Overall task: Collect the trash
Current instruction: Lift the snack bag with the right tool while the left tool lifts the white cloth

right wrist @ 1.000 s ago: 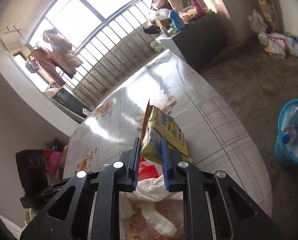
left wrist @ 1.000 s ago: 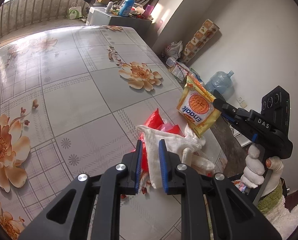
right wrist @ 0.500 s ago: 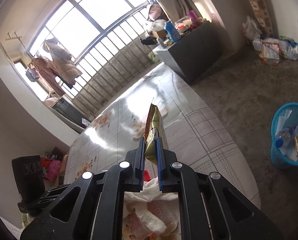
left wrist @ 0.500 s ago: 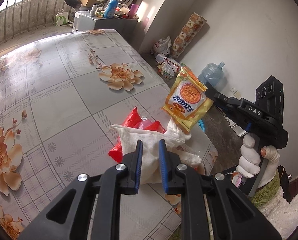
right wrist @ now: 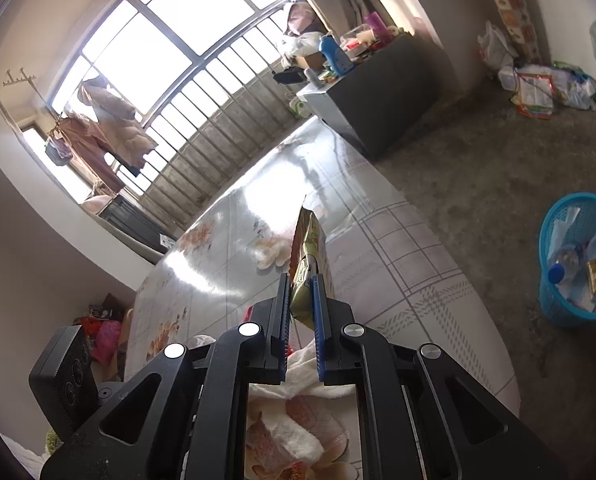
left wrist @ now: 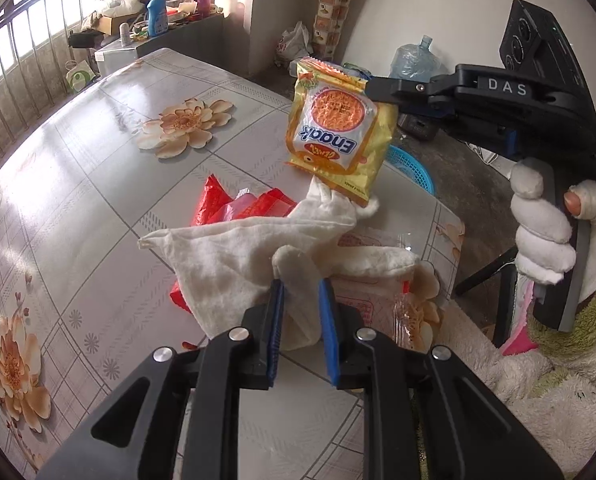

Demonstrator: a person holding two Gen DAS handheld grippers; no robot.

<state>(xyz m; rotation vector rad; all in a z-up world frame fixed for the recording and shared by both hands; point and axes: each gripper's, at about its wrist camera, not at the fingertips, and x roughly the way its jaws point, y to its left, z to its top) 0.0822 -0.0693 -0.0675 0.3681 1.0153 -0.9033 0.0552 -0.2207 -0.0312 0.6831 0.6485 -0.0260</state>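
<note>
Above table (left wrist: 77, 184) | right gripper (right wrist: 301, 276) jaws clamp snack packet (left wrist: 338, 128) | left gripper (left wrist: 301, 286) jaws pinch white cloth (left wrist: 237, 256)

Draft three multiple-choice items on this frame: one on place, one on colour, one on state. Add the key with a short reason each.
1. Where does the blue basket stand?
A. on the table
B. on the floor beside the table
C. on the dark cabinet

2. What colour is the wrapper under the white cloth?
A. red
B. green
C. black

3. How is the yellow snack packet?
A. flat on the table
B. inside the basket
C. clamped in the right gripper, off the table

Key: B, the right wrist view shows the basket on the bare floor past the table edge. A, the red wrapper shows behind the cloth. C, the fingers pinch the packet, which hangs in the air.
</note>
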